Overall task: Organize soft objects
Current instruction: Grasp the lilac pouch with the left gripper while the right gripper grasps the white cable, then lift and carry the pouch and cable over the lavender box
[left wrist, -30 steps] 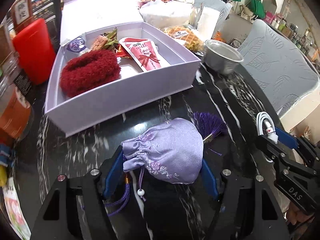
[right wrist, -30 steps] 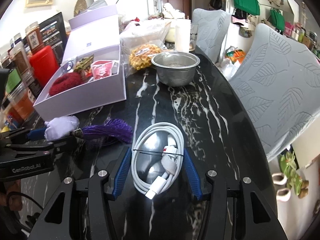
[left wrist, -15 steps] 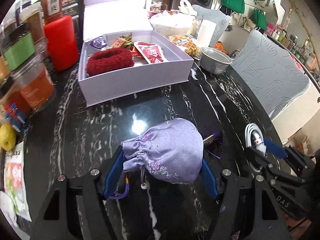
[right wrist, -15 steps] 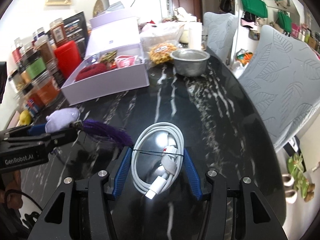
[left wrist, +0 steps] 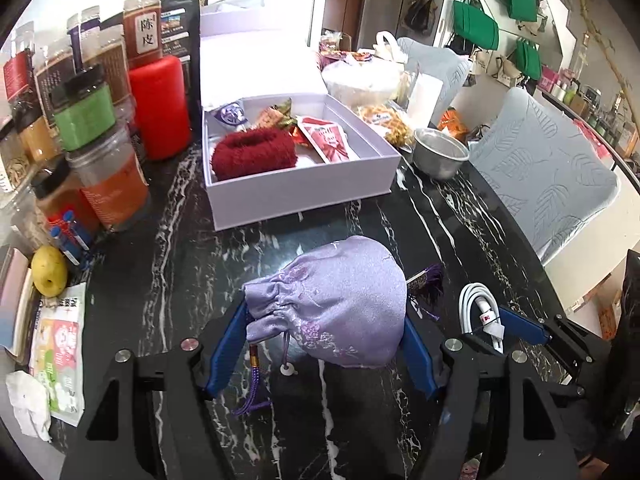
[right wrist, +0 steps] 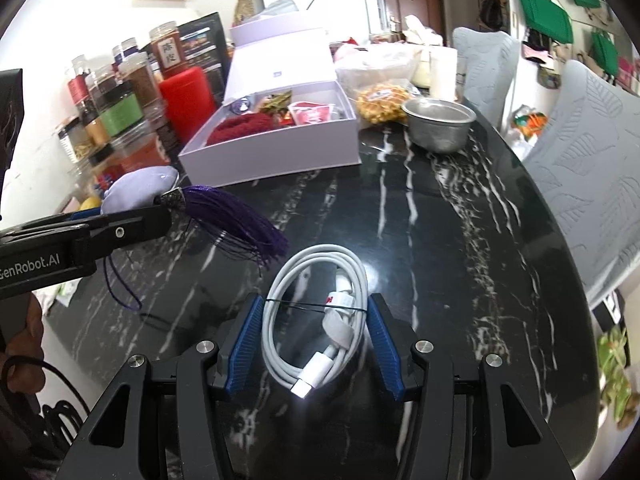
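My left gripper (left wrist: pixel 326 320) is shut on a lilac drawstring pouch (left wrist: pixel 332 300) and holds it above the black marble table; its purple tassel (right wrist: pixel 236 220) hangs beside it. My right gripper (right wrist: pixel 316 316) is shut on a coiled white cable (right wrist: pixel 320 316), also lifted, to the right of the left gripper (right wrist: pixel 120 224). The open lilac box (left wrist: pixel 304 196) stands ahead, holding a dark red fuzzy scrunchie (left wrist: pixel 254 154) and red packets (left wrist: pixel 326 140).
Jars and a red canister (left wrist: pixel 160 108) line the left. A steel bowl (left wrist: pixel 440 156) and bagged waffles (left wrist: pixel 384 120) sit right of the box. A yellow fruit (left wrist: pixel 50 276) and packets lie at the near left. Grey chairs (left wrist: pixel 548 176) stand beyond the right edge.
Both grippers have risen and pulled back from the box, carrying the pouch and the cable. The tassel has lifted off the table.
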A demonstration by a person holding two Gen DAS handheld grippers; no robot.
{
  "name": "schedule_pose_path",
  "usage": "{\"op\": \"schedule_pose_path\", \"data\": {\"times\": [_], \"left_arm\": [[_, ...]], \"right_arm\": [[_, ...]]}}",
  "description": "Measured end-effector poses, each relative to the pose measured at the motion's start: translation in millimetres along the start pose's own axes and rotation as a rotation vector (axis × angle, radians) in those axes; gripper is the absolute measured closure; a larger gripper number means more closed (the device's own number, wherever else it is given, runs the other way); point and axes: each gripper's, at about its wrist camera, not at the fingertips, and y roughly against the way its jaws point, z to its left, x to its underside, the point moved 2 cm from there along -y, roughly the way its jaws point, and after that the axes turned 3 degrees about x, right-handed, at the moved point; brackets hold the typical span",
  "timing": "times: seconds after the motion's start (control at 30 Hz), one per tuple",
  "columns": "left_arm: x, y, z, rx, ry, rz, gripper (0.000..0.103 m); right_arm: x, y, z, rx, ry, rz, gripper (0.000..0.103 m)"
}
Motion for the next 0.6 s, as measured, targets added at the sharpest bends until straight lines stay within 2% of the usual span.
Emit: {"op": "schedule_pose_path", "data": {"times": [0.6], "left_arm": [[-38, 22, 23, -0.04, 0.009, -0.112, 0.033]], "right_arm": [[-50, 0, 22, -0.073, 0.096, -0.05, 0.05]]}}
